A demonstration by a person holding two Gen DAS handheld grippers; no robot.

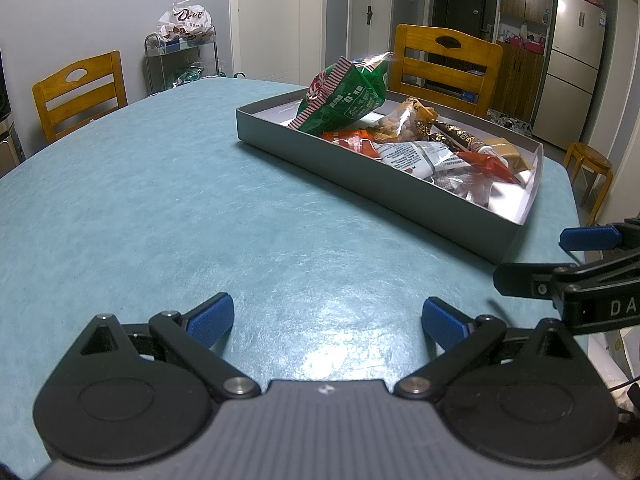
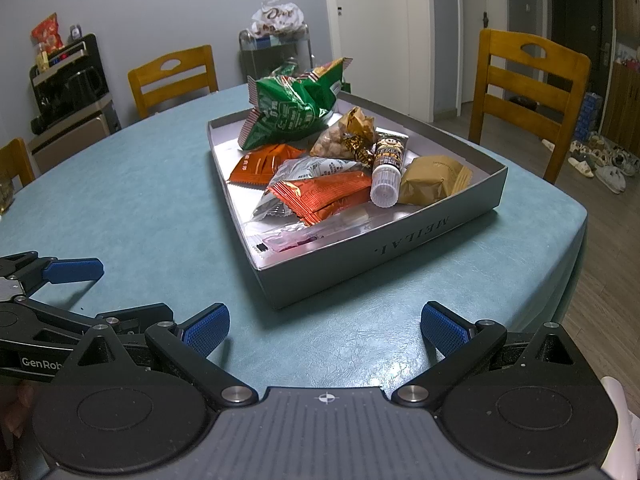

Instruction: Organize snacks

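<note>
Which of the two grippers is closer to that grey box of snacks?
The right gripper. It sits just short of the box's near corner, jaws open, pointing at it. The left gripper hovers over bare table further to the box's left, also open.

A matt grey cardboard tray (image 2: 360,256) holds glossy, crinkled foil and plastic snack packets (image 2: 292,110) at twelve o'clock on the table (image 2: 140,208), whose teal leather-grained covering shines faintly.

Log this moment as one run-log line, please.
left gripper: open, empty | right gripper: open, empty | snacks: all in grey box | teal table: bare around box
</note>
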